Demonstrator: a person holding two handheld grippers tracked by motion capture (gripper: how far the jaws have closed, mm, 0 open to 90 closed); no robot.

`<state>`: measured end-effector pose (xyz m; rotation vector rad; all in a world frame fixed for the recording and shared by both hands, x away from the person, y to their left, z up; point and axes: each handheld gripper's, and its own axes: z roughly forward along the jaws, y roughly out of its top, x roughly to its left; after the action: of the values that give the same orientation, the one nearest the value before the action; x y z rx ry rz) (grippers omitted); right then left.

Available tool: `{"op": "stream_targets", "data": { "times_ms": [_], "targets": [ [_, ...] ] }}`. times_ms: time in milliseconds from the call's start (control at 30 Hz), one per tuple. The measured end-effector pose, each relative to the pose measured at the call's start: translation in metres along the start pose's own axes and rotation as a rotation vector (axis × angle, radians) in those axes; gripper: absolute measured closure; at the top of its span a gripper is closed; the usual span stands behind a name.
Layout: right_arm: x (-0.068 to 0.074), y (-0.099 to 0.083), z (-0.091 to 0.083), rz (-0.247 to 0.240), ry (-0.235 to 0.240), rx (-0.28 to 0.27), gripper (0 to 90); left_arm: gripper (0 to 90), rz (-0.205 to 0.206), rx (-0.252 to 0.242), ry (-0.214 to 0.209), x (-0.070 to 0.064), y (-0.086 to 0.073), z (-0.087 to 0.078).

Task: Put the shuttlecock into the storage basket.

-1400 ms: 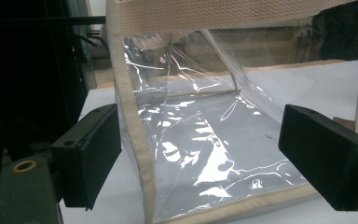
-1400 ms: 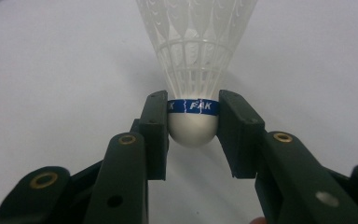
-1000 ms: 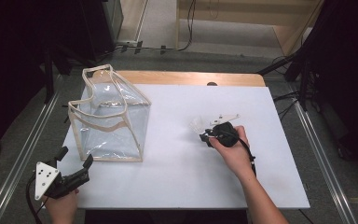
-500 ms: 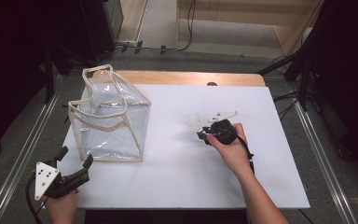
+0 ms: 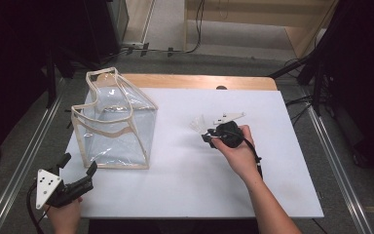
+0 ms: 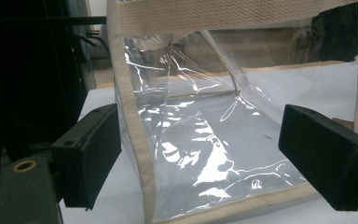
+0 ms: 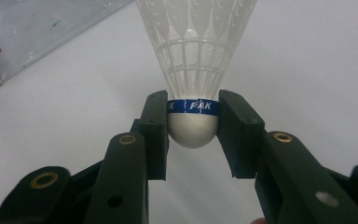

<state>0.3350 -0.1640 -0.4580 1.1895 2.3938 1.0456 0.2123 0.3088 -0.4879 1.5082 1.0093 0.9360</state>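
The right tongs (image 7: 192, 122) pinch the white plastic shuttlecock's (image 7: 193, 60) rounded cork, right of the clear beige-trimmed vinyl bag (image 5: 114, 124), probably for bagging, while the left tongs (image 6: 205, 158) gape wide at the bag's near corner, ready to steady it.

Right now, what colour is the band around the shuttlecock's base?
Blue with white lettering, on the shuttlecock above its white cork; clearest in the right gripper view.
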Motion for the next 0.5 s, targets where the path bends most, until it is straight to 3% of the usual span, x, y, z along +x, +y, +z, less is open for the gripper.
{"op": "stream_targets", "data": {
  "times_ms": [500],
  "targets": [
    [0.008, 0.013, 0.002, -0.019, 0.003, -0.017, 62.8, 13.7, 0.000, 0.000, -0.001, 0.000, 0.000, 0.000]
  ]
}}
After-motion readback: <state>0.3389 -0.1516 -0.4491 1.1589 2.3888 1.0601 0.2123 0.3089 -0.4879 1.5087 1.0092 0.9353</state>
